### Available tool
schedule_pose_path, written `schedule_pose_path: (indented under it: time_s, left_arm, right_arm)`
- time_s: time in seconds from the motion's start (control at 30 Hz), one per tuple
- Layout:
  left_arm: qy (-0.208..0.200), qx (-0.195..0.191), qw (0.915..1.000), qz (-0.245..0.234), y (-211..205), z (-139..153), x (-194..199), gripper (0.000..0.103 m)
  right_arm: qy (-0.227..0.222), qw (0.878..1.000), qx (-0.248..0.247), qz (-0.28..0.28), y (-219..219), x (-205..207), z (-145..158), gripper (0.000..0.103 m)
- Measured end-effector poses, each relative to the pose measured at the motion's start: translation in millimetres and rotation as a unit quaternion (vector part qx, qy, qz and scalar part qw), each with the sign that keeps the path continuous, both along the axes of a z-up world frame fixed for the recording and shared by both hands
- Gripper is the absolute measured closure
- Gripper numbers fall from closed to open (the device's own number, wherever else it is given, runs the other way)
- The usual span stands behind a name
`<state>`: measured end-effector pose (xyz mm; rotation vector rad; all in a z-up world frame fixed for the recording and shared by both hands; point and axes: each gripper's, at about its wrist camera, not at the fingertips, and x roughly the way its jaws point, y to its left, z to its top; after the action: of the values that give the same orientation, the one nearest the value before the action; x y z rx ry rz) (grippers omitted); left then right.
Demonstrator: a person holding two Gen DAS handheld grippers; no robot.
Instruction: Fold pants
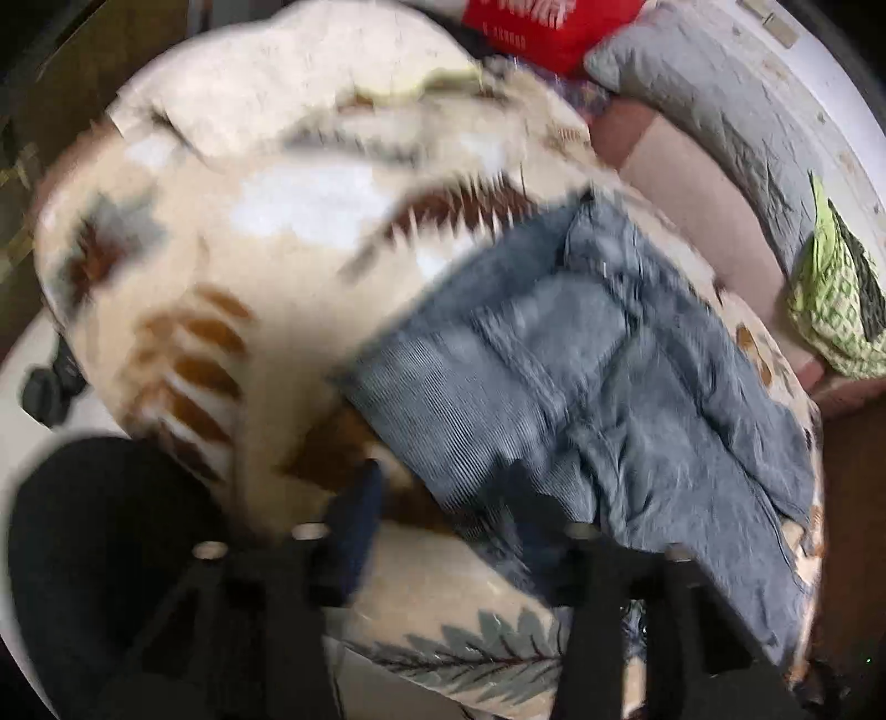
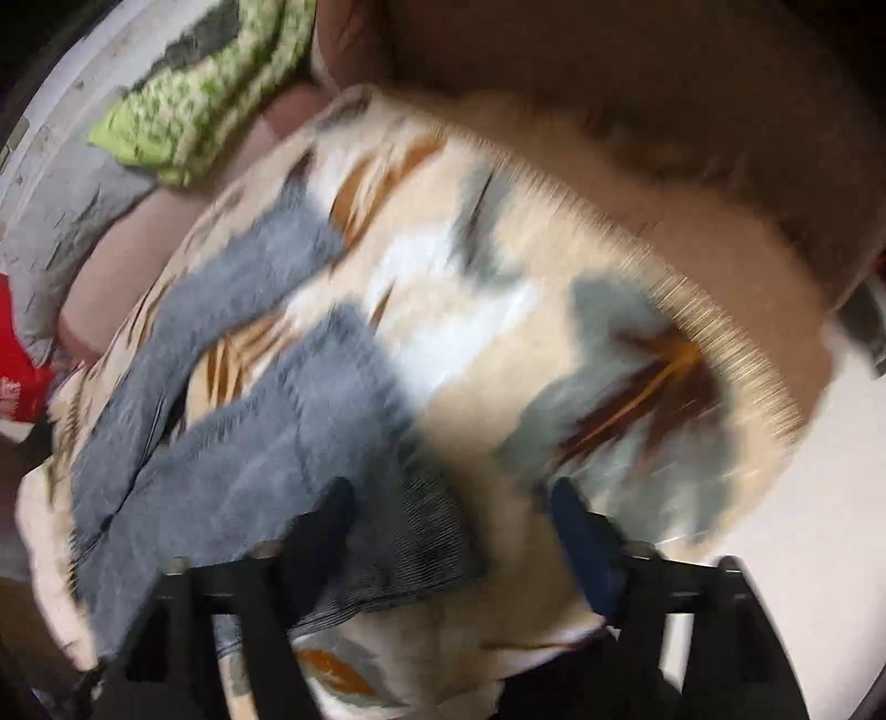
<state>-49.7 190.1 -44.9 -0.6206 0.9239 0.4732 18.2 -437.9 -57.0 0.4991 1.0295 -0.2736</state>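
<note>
Grey-blue corduroy pants lie spread on a cream blanket with a leaf pattern. In the right wrist view the pants stretch away to the left with the two legs apart. My left gripper hangs open just above the ribbed near edge of the pants, one finger over the blanket and the other over the cloth. My right gripper is open too, its left finger over the pants' corner and its right finger over the blanket. Both views are blurred.
A grey pillow, a red package and a green patterned cloth lie beyond the blanket on a pink sheet. The green cloth also shows at the right wrist view's top left. White floor borders the bed.
</note>
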Motion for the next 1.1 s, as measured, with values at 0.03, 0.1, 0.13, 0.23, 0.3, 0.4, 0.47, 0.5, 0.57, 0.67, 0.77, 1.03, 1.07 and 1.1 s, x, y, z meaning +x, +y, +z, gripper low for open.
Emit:
schedule_pose_path:
  time_s: [0.03,0.1,0.13,0.23,0.3,0.4,0.47,0.5,0.57,0.67,0.77,1.03,1.07,1.1]
  left_arm:
    - [-0.011,0.016,0.9998,0.002,-0.3,9.1,-1.8,0.049]
    - [-0.038,0.048,0.9981,0.005,-2.5,30.3,-4.9,0.048]
    - [-0.049,0.060,0.9970,0.005,-5.7,38.3,-4.6,0.048]
    - [-0.085,0.085,0.9921,-0.037,-25.2,54.6,5.0,0.042]
    - [-0.089,0.083,0.9897,-0.075,-37.1,52.7,16.5,0.041]
    - [-0.051,0.066,0.9887,-0.124,-48.8,20.7,46.3,0.037]
    - [0.043,0.055,0.9880,-0.138,-47.5,-23.3,67.0,0.038]
    - [0.038,0.068,0.9857,-0.150,-48.4,-30.7,68.2,0.036]
    - [0.025,0.092,0.9837,-0.152,-52.4,-17.0,66.5,0.036]
    - [-0.019,0.070,0.9857,-0.152,-46.7,9.1,75.6,0.036]
    - [-0.037,0.092,0.9841,-0.148,-34.2,28.9,100.9,0.036]
    - [0.025,0.035,0.9929,-0.111,23.5,-4.4,187.2,0.036]
    - [0.031,0.018,0.9936,-0.107,29.9,-12.1,195.0,0.036]
    - [0.035,0.014,0.9935,-0.107,29.9,-15.4,196.9,0.036]
  right_arm:
    - [-0.015,1.000,-0.017,-0.012,-4.6,-4.8,12.3,0.023]
    - [-0.042,0.999,-0.008,-0.017,-8.3,-7.9,28.8,0.023]
    - [-0.066,0.997,0.025,-0.005,-8.6,-6.8,35.9,0.023]
    - [-0.094,0.986,0.122,0.059,4.3,10.5,34.9,0.023]
    - [-0.087,0.979,0.166,0.078,12.8,24.4,20.5,0.023]
    - [-0.020,0.978,0.194,0.074,12.1,46.8,-26.3,0.023]
    - [-0.012,0.975,0.216,0.043,1.3,47.1,-43.7,0.025]
    - [-0.011,0.975,0.218,0.041,0.7,46.1,-38.2,0.025]
    - [-0.016,0.981,0.184,0.058,6.3,50.6,-18.4,0.025]
    - [-0.041,0.983,0.161,0.075,7.8,62.8,4.0,0.025]
    - [-0.046,0.985,0.156,0.056,-0.6,102.2,8.2,0.025]
    - [-0.017,0.994,0.097,0.044,-12.6,200.2,-11.0,0.026]
    - [-0.011,0.995,0.089,0.050,-10.2,206.5,-14.4,0.026]
    - [-0.004,0.995,0.080,0.056,-9.3,210.0,-19.3,0.026]
